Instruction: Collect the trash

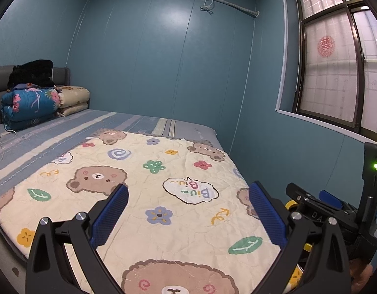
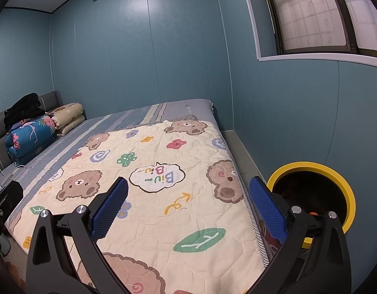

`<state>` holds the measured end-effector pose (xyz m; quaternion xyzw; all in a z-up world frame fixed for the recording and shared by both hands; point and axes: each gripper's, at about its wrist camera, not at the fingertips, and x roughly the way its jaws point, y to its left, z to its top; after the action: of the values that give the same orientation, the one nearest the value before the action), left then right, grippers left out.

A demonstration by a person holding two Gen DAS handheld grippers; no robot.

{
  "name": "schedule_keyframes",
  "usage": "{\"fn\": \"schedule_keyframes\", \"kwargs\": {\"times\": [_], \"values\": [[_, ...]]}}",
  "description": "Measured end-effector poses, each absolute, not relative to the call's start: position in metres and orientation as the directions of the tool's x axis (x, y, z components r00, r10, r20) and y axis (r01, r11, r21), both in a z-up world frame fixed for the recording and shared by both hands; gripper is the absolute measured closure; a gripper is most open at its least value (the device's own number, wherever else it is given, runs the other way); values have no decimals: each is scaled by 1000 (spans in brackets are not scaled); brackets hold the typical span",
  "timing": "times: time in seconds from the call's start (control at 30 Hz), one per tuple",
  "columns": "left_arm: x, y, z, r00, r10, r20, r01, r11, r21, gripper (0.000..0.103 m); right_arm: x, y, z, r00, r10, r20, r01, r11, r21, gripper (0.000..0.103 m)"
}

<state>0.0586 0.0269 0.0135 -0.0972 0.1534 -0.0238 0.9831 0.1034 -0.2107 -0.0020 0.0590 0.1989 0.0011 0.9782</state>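
Bed (image 1: 144,122) fills both views, pushed against the blue wall, with a bear-print blanket (image 1: 149,196) spread flat over the striped sheet and folded quilts (image 1: 33,103) stacked at the headboard end. No loose trash shows anywhere on the blanket, the sheet or the strip of floor beside the bed, so the step in hand looks like a search or a finishing check, and it would be done well by sweeping both cameras slowly along the bed's edges and the gap by the wall before committing either hand. The bin (image 2: 345,183), black inside with a yellow rim, sits at the right of the bed's near corner; in the right wrist view it lies just beyond the right finger, partly hidden behind it, and something small and orange shows inside, too small to name. The right gripper (image 2: 188,208) has its blue-padded fingers (image 2: 110,210) spread wide and holds nothing. The left gripper (image 1: 188,210) hovers over the blanket, its fingers (image 1: 110,215) likewise wide apart and empty, with the other tool just to its right.
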Motion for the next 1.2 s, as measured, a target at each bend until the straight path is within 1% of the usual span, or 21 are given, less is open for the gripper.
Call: {"fn": "schedule_keyframes", "kwargs": {"times": [0.07, 0.17, 0.37, 1.2], "values": [[60, 25, 13, 949, -77, -306, 18, 981, -191, 8, 104, -211, -1, 920, 27, -391, 21, 993, 117, 8], [57, 24, 13, 955, -62, -291, 10, 984, -177, 8, 104, -211, -1, 921, 25, -389, 22, 993, 115, 8], [57, 23, 13, 956, -51, -290, 2, 986, -166, 8, 103, -211, -2, 920, 25, -391, 22, 993, 116, 8], [58, 28, 12, 953, -55, -297, -2, 982, -187, 8, 103, -211, -3, 918, 25, -396, 24, 993, 119, 8]]}}
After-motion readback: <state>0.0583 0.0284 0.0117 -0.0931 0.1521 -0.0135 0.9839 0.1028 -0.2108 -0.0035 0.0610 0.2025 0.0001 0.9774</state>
